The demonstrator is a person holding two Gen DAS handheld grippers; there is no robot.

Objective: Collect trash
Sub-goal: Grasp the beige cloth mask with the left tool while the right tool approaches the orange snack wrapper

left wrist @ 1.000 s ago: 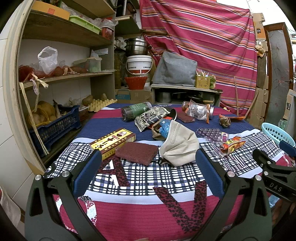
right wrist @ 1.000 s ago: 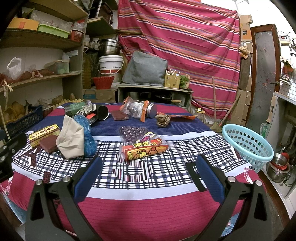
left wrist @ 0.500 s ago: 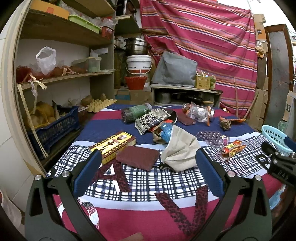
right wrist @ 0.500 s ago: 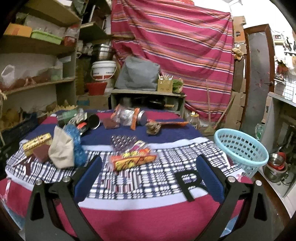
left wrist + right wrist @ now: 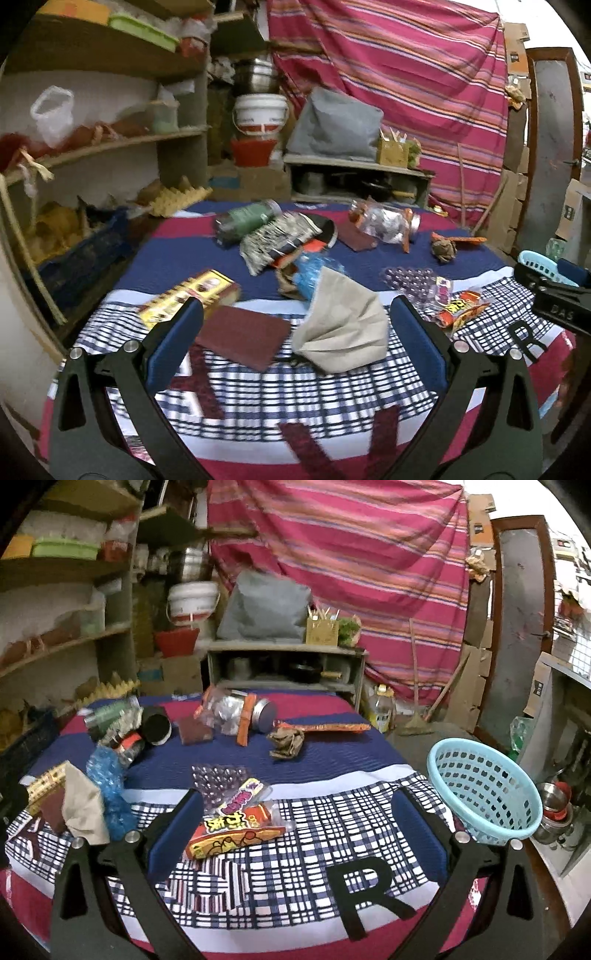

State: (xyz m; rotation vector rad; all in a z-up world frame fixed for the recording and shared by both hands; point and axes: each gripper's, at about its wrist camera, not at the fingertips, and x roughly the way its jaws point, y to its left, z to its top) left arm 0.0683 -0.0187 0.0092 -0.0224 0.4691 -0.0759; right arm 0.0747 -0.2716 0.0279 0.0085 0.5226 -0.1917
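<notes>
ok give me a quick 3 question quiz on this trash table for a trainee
1. True or false: the left gripper is shut on the beige paper bag.
2. Multiple choice: in the right wrist view, the light blue basket sits at which part of the table?
A. the far left corner
B. the right edge
C. the middle
3. Fill in: the snack wrapper nearest the right gripper is mostly ____ in colour.

Key
1. False. Both grippers are open and hold nothing.
2. B.
3. Orange; it lies on the checked cloth, close to the gripper's left finger.
</notes>
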